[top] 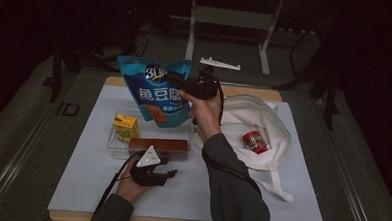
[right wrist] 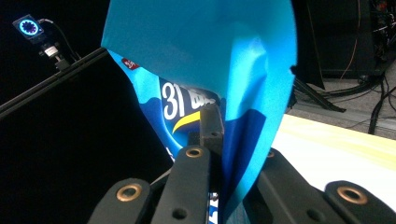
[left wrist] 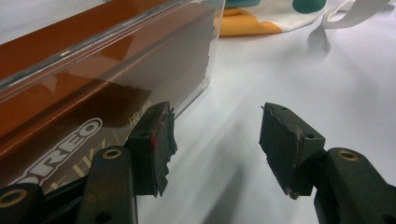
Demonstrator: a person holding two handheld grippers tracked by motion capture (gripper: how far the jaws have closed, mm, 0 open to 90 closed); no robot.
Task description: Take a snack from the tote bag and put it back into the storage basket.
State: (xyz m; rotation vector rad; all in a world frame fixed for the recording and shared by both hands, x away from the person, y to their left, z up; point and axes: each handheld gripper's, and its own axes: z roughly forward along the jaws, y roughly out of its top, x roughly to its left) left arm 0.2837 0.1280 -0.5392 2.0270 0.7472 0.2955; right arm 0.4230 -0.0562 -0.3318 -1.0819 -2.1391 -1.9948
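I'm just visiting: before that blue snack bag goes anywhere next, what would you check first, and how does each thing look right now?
1. Right gripper clamped on the blue snack bag: ok, jaws shut on its edge.
2. Bag clear of the table: ok, it hangs above the clear tray.
3. White tote bag open to receive it: cannot tell; a red jar lies on it.
4. Left gripper out of the way: ok, it rests open beside the brown Oreo box.
5. Yellow carton undisturbed: ok, upright in the tray.
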